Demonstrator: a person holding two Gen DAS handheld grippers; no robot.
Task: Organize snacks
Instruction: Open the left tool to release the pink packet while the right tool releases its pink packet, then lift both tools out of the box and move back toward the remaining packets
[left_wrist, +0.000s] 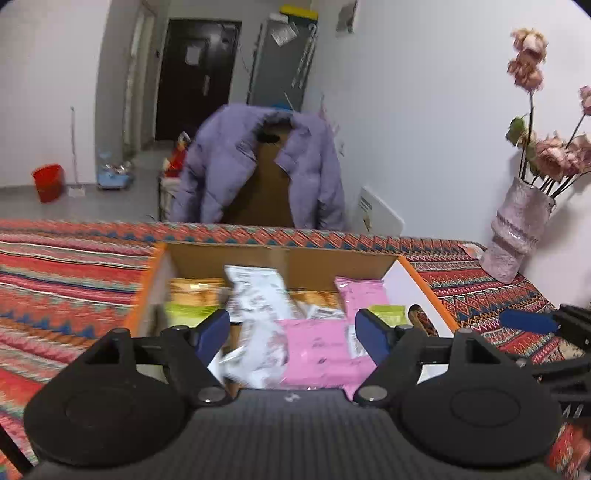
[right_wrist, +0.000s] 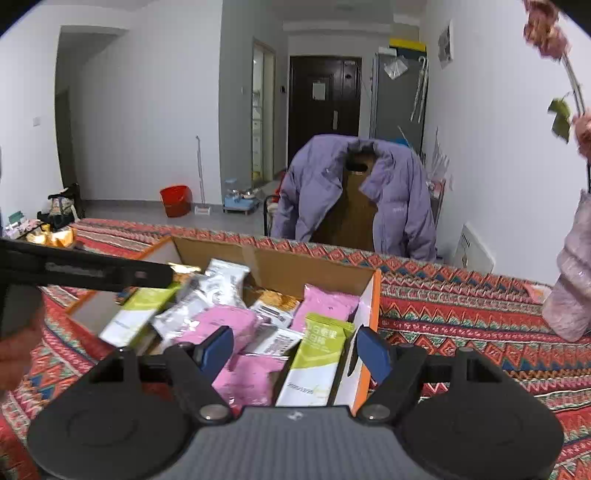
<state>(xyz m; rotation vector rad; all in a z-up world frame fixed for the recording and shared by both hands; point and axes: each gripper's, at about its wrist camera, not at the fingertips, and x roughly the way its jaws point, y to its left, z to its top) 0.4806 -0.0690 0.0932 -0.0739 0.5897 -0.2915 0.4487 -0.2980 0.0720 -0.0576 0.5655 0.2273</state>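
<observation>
Left tool (left_wrist: 293, 332): mine, jaws apart and empty, hovering above a pink packet (left_wrist: 325, 354) at the near end of the box.
Right tool (right_wrist: 295, 350): also mine, jaws apart, nothing pinched; a green-and-white packet (right_wrist: 316, 358) stands on end between the blue pads (right_wrist: 373, 354), untouched as far as I can tell.
Snacks: pink, white, green and orange packets lie jumbled inside the cardboard box (left_wrist: 280, 258), at twelve o'clock from both tools.
Box: orange-edged, open-topped, resting on the patterned cloth over the surface (left_wrist: 66, 280).
Step in hand: I judge I am choosing the next packet to straighten.
Doing it well: I should take one packet at a time by its flat faces, keep my two tools from crossing, and lift clear before turning it.
Farther off: a vase (left_wrist: 517, 229) at two o'clock; a purple jacket (left_wrist: 225, 166) draped beyond the surface's far edge.
</observation>
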